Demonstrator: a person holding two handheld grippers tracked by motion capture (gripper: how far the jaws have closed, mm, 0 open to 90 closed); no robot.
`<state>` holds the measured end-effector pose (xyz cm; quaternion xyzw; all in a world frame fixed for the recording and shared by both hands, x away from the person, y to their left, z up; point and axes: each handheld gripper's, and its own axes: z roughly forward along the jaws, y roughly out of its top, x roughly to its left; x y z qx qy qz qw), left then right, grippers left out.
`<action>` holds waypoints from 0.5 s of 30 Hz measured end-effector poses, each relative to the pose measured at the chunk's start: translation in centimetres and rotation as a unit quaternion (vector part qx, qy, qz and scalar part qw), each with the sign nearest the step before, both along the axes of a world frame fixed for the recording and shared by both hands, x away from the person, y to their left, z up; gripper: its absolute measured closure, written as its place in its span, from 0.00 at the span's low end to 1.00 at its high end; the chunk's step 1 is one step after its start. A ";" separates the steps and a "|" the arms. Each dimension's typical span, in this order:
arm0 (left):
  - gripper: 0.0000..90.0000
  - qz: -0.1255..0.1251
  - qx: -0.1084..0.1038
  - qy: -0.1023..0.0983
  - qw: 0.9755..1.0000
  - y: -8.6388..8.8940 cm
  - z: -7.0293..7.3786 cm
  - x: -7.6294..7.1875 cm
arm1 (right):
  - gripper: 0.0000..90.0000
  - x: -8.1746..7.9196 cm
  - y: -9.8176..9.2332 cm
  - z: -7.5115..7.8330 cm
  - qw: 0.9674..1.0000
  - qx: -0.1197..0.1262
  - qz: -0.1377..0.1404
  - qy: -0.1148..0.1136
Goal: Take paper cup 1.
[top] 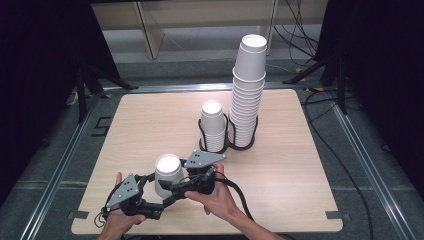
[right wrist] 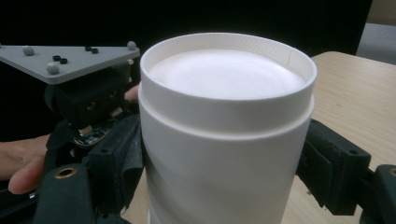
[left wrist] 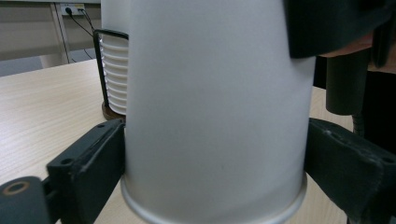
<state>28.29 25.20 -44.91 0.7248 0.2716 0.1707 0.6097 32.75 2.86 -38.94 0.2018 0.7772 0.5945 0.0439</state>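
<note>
I have an upside-down white paper cup (top: 168, 175) standing on its rim near the front edge of the wooden desk (top: 300, 170), its closed base facing up. Both tools are at it from opposite sides.

My left gripper (top: 161, 200) comes in from the front left, low on the cup. In the left gripper view its two black fingers (left wrist: 88, 158) sit on either side of the cup's wide lower part, just above the rolled rim. The left-hand finger lies against the wall; the other looks a hair off it, so I read these fingers as parted around the cup, not clamped on it.

My right gripper (top: 177, 186) reaches in from the right, my hand (top: 215, 197) wrapped round its body. In the right gripper view its fingers (right wrist: 116, 158) flank the cup below the base rim. The left-hand one sits against the wall, the other seems just clear of it. I cannot tell whether they are pressing on the cup.

Further back, around the middle of the desk, a short stack of paper cups (top: 213, 125) and a tall stack of paper cups (top: 248, 90) stand side by side, upside down, each inside a black wire holder (top: 227, 145). The tall stack leans slightly to the right at its top. Both are well apart from the cup I am working on.
</note>
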 end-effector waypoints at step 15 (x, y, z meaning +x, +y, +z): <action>0.16 -0.004 0.012 -0.005 1.000 0.0 0.2 -0.3 | 0.22 -0.2 0.0 0.0 1.000 0.006 0.018 0.014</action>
